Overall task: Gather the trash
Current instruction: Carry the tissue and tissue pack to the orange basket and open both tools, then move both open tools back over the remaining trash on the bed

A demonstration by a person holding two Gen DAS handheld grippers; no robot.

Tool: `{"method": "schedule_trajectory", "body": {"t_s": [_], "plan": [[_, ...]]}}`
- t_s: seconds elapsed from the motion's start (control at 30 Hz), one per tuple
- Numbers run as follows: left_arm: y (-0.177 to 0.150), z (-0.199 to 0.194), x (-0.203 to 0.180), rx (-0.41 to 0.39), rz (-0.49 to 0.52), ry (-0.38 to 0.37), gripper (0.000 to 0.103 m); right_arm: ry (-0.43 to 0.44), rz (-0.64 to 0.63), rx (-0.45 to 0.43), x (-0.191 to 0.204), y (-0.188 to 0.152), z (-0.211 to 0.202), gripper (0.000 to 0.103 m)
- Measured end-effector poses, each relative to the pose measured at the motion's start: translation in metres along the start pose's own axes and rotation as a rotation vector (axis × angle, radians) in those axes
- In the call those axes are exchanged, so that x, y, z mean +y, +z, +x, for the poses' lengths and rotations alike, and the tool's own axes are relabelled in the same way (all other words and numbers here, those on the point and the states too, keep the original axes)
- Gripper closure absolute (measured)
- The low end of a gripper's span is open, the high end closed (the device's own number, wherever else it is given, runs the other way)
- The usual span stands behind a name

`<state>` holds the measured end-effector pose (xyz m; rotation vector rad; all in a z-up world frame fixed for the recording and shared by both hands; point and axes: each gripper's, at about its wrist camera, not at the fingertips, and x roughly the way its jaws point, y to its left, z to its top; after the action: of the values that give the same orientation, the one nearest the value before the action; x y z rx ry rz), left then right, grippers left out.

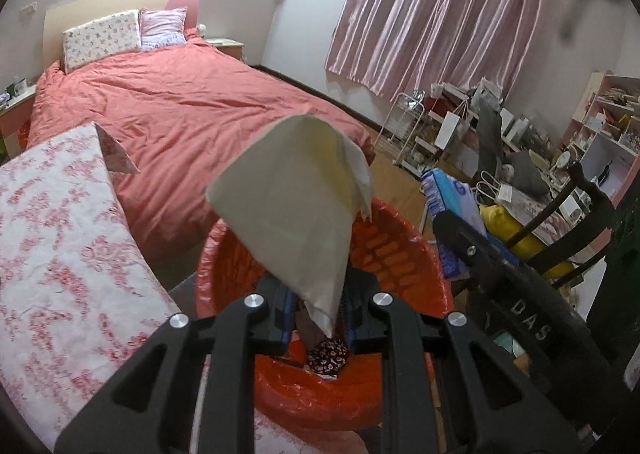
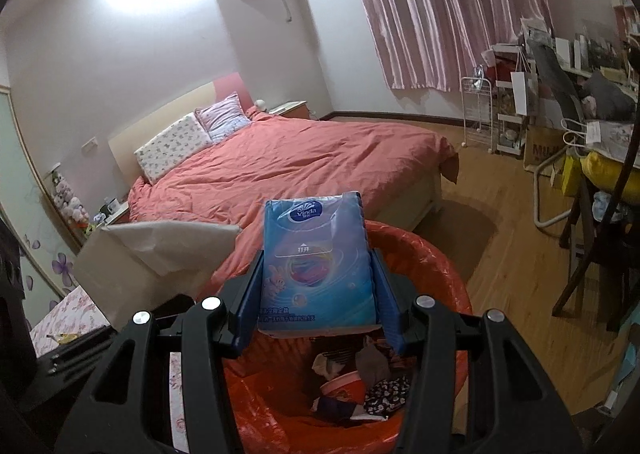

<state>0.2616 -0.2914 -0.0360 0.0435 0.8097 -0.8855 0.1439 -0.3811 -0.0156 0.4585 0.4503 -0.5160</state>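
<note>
Above the orange-lined trash bin [image 1: 400, 254], both claws are positioned with their loads over the opening.

Hidden or unclear items:
- The bin rim is cut off by the claw bodies at the bottom of both wrist views. Its base is not visible.
- Bin contents [image 2: 352, 386] are partly covered. A patterned dark item, a red-and-white piece and grey scraps can be made out; what they are cannot be told.
- In the left wrist view, the paper bag hides the far inner wall of the bin and part of the bed [image 1: 180, 101].
- The cluttered desk [image 2: 600, 133] at the right is too small and crowded to itemise.
- A floral-patterned surface [image 1: 60, 246] at the left is cut off by the frame edge.

Left claw [image 1: 318, 314]: jaws nearly pressed together, pinching the lower corner of a flat beige paper bag [image 1: 292, 213]. The bag stands up and fans out above the fingers, over the bin.

Right claw [image 2: 316, 310]: jaws roughly half spread, clamped on both sides of a blue tissue pack [image 2: 316, 262] marked "Vinda". The pack stands upright between the blue pads [image 2: 386, 306], over the near half of the bin.

The paper bag appears at the left of the right wrist view, beside the tissue pack and apart from it.
</note>
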Motion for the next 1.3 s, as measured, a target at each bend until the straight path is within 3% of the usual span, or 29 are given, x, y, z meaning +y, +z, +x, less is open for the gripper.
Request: {"method": "schedule_trajectory", "body": {"t_s": [0.17,0.43,0.6,1.1,1.3], "plan": [[-0.001,0.019,0.002,0.034,-0.003,0.000,0.082,0.004,0.019,0.023,-0.006,-0.001,0.009,0.052],[-0.006,0.032,0.013,0.076,-0.023,0.014,0.066,0.028,0.049,0.060,-0.015,0.001,0.019,0.043],[-0.008,0.029,0.020,0.076,-0.027,0.031,0.062,0.026,0.046,0.058,-0.012,0.002,0.016,0.040],[-0.018,-0.043,0.060,0.008,-0.046,0.197,0.054,0.072,-0.027,0.031,0.027,0.004,-0.013,0.039],[-0.031,-0.092,0.096,-0.033,-0.087,0.314,0.045,0.121,-0.079,0.030,0.054,-0.002,-0.027,0.036]]}}
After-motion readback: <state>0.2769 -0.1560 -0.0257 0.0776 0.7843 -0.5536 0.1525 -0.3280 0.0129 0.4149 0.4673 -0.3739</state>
